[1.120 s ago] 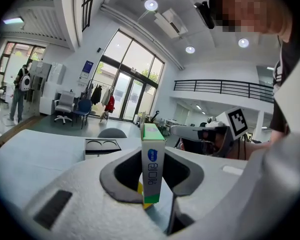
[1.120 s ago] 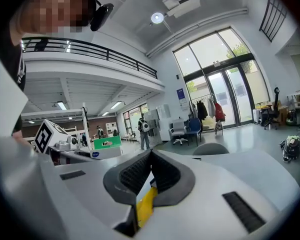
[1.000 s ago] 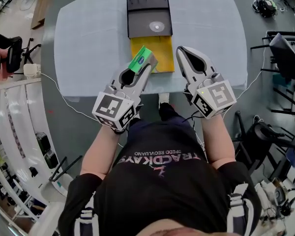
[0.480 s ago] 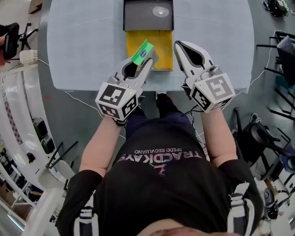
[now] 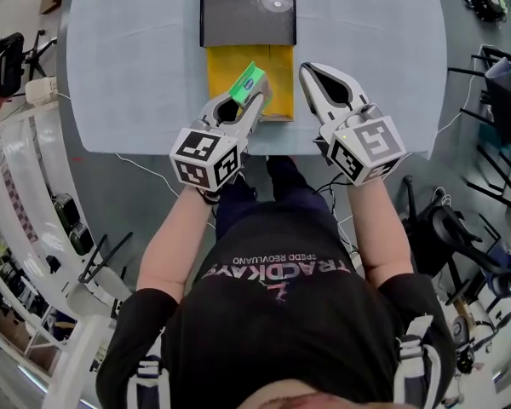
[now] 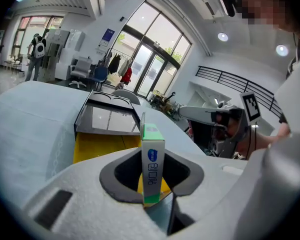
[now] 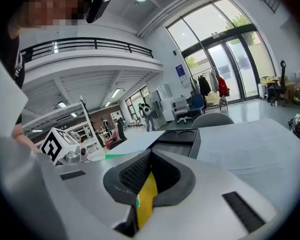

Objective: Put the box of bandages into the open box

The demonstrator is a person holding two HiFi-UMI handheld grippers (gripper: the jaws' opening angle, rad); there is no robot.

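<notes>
My left gripper (image 5: pixel 254 93) is shut on the box of bandages (image 5: pixel 248 83), a small green and white carton held on edge and tilted. It hangs over the near part of the open box (image 5: pixel 224 66), whose inside is yellow; its black lid (image 5: pixel 247 15) lies folded back on the far side. In the left gripper view the box of bandages (image 6: pixel 152 176) stands upright between the pads, with the open box (image 6: pixel 97 144) beyond. My right gripper (image 5: pixel 307 73) is shut on nothing, just right of the open box. Its view shows the lid (image 7: pixel 182 136) ahead.
The open box sits on a pale blue table (image 5: pixel 128 66), close to its near edge (image 5: pixel 153 150). White shelving (image 5: pixel 17 220) curves along the left. Chairs and cables (image 5: pixel 494 83) crowd the floor on the right. A hand holding a black device (image 5: pixel 4 62) shows at far left.
My left gripper has carried the box of bandages from the open box's left edge to over its yellow middle. The right gripper stays beside the box's right edge.
</notes>
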